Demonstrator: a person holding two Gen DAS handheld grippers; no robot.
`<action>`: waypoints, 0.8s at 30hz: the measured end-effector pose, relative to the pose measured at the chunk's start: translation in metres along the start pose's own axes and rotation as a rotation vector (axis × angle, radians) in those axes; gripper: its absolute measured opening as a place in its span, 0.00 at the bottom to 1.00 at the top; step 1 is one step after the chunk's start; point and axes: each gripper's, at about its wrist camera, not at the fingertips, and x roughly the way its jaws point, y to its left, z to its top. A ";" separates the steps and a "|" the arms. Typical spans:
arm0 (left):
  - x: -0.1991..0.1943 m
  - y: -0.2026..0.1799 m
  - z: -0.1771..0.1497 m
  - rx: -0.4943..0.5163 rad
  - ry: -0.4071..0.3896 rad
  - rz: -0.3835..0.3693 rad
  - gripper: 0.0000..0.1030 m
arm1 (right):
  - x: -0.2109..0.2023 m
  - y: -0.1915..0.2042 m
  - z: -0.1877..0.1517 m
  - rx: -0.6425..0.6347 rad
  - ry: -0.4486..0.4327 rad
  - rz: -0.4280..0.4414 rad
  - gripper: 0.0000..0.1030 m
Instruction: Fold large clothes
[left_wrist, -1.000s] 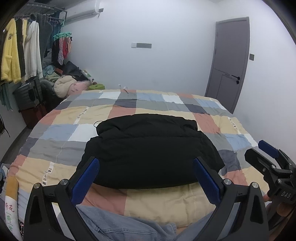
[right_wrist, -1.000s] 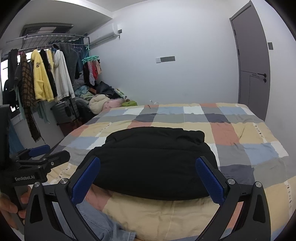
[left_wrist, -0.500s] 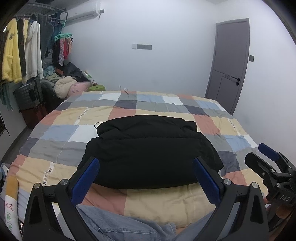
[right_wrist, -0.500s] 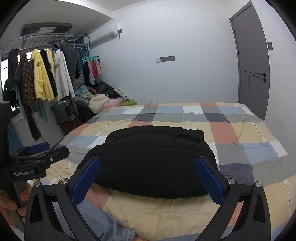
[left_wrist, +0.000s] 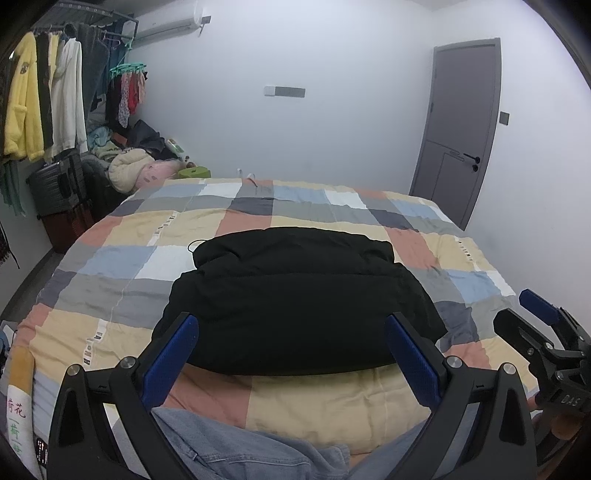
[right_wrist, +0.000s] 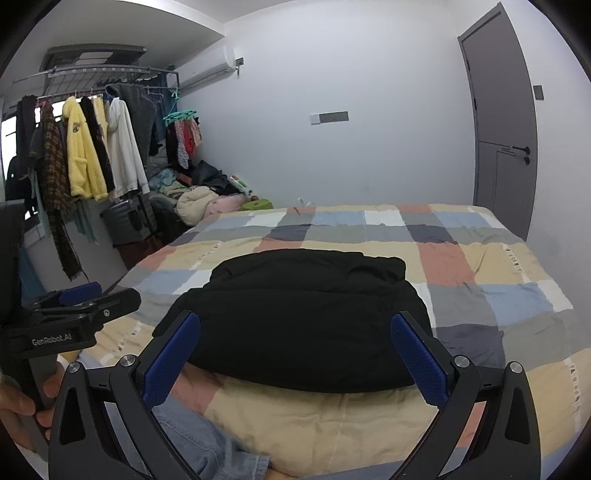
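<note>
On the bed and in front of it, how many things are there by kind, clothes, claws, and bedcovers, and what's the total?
Black jacket, folded on the bed: 1
Blue denim garment at the near edge: 1
Checked bedcover: 1
Claws, left claw and right claw, both open and empty: 2
Total: 5

Both cameras sit low at the foot of the bed, looking forward along their own tongs toward the far wall. The left wrist view rides the left tongs, faces straight up the bed and catches the right tongs at its right edge. The right wrist view rides those right tongs, stands just beside it, angled slightly leftward, with the left tongs at its left edge. Both share the black jacket lying close ahead, the clothes rack and the grey door.
</note>
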 end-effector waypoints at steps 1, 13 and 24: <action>0.000 0.000 0.000 0.002 -0.001 0.000 0.98 | 0.000 0.000 0.000 0.003 -0.001 0.001 1.00; 0.000 -0.001 -0.002 0.001 0.002 -0.012 0.98 | -0.002 0.000 0.000 0.007 -0.005 0.000 1.00; -0.004 0.002 -0.002 -0.007 -0.002 -0.027 0.98 | -0.004 0.002 -0.002 0.008 -0.003 0.003 1.00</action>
